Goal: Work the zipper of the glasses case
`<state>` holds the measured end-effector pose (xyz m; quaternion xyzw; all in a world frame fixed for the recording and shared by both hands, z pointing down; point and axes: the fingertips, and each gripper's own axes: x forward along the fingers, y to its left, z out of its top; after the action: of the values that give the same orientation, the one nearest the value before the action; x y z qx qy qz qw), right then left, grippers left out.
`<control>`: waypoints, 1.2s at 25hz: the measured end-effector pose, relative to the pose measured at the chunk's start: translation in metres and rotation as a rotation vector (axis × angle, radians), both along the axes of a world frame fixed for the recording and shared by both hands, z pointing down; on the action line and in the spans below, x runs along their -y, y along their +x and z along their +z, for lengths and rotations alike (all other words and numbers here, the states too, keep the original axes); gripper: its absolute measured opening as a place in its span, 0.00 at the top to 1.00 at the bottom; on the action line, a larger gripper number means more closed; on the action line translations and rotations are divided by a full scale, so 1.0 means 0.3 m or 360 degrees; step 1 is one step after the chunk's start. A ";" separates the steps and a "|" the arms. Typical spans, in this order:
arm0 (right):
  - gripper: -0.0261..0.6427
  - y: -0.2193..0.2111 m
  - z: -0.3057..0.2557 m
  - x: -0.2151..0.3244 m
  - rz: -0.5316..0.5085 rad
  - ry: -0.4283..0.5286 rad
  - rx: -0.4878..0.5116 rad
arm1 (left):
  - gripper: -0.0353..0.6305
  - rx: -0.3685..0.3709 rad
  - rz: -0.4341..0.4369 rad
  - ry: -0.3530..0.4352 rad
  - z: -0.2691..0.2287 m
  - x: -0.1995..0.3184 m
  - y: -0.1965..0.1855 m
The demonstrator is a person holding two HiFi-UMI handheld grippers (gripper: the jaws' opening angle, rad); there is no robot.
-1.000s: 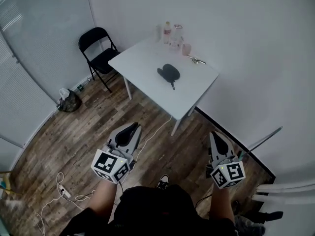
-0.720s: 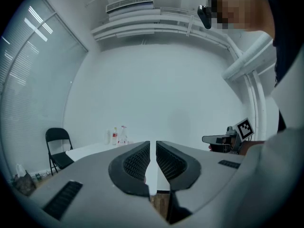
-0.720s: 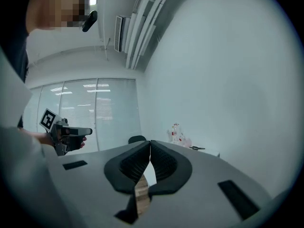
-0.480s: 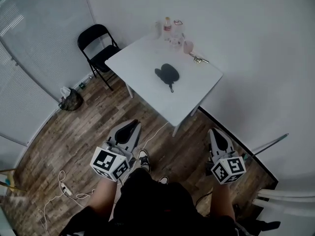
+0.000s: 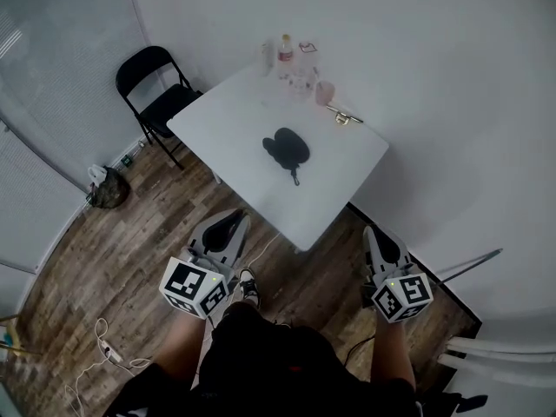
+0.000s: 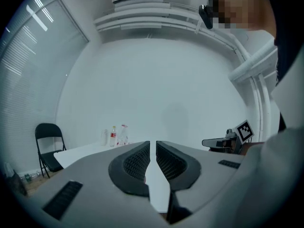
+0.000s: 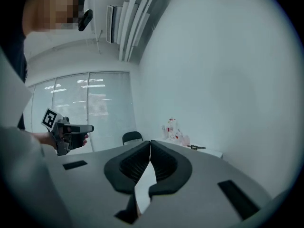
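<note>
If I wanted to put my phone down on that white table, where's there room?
The near corner of the table, in front of the glasses case, is bare, as is the left part toward the chair. The far corner is crowded with bottles and a cup.

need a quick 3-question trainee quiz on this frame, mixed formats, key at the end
1. True or false: the left gripper is touching the glasses case.
2. Pick one. The right gripper is: A) open and empty; B) shut and empty; C) shut on the zipper pull.
3. Fill in: in the head view, the black folding chair stands off the table's ___ corner (left or right).

Key
1. False. Both grippers are over the floor, short of the table; the case lies alone on it.
2. B. Its jaws meet with nothing between them.
3. Left.
</note>
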<state>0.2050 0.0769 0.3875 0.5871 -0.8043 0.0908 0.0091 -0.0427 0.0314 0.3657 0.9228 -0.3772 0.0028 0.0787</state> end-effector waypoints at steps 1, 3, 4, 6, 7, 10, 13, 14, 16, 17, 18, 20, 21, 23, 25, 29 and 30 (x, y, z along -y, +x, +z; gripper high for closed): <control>0.93 -0.020 0.001 0.045 -0.0010 -0.0008 -0.0003 | 0.86 0.0006 -0.0003 -0.0012 0.007 0.044 -0.015; 0.93 -0.074 0.003 0.138 -0.0044 -0.0028 -0.0016 | 0.86 0.0008 -0.0009 -0.0044 0.022 0.133 -0.055; 0.93 -0.105 0.003 0.186 -0.0062 -0.0034 -0.0023 | 0.86 0.0006 -0.0011 -0.0059 0.030 0.180 -0.076; 0.93 -0.159 0.006 0.285 -0.0085 -0.0042 -0.0032 | 0.86 0.0002 -0.0009 -0.0075 0.044 0.278 -0.114; 0.93 -0.183 0.010 0.332 -0.0088 -0.0048 -0.0037 | 0.86 0.0002 -0.0002 -0.0078 0.052 0.326 -0.131; 0.93 -0.250 0.025 0.461 -0.0073 -0.0082 -0.0077 | 0.86 -0.0013 0.0032 -0.0104 0.076 0.459 -0.189; 0.93 -0.299 0.029 0.582 -0.0071 -0.0089 -0.0108 | 0.86 -0.0029 0.0021 -0.0144 0.100 0.577 -0.251; 0.93 -0.304 0.033 0.618 -0.0062 -0.0089 -0.0113 | 0.86 -0.0030 0.0020 -0.0153 0.113 0.613 -0.260; 0.93 -0.304 0.052 0.673 -0.0045 -0.0110 -0.0132 | 0.86 -0.0030 0.0029 -0.0173 0.139 0.671 -0.259; 0.93 -0.303 0.065 0.693 -0.0045 -0.0127 -0.0140 | 0.86 -0.0028 0.0038 -0.0181 0.148 0.690 -0.253; 0.93 -0.303 0.077 0.710 -0.0048 -0.0142 -0.0147 | 0.86 -0.0024 0.0047 -0.0188 0.154 0.706 -0.246; 0.93 -0.297 0.091 0.747 -0.0052 -0.0161 -0.0156 | 0.86 -0.0024 0.0051 -0.0217 0.164 0.737 -0.234; 0.93 -0.291 0.098 0.765 -0.0053 -0.0167 -0.0161 | 0.86 -0.0034 0.0042 -0.0236 0.172 0.750 -0.229; 0.93 -0.268 0.120 0.798 -0.0062 -0.0184 -0.0173 | 0.86 -0.0056 0.0006 -0.0273 0.196 0.759 -0.218; 0.93 -0.237 0.157 0.834 -0.0074 -0.0213 -0.0184 | 0.86 -0.0052 -0.0024 -0.0283 0.217 0.758 -0.199; 0.93 -0.164 0.234 0.922 -0.0089 -0.0268 -0.0230 | 0.86 -0.0050 -0.0088 -0.0288 0.220 0.775 -0.150; 0.93 -0.150 0.253 0.946 -0.0099 -0.0280 -0.0237 | 0.86 -0.0057 -0.0104 -0.0290 0.222 0.782 -0.137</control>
<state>0.1600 -0.2069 0.4634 0.5639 -0.8082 0.1169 0.1231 -0.0839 -0.2033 0.4323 0.8989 -0.4038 0.0181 0.1690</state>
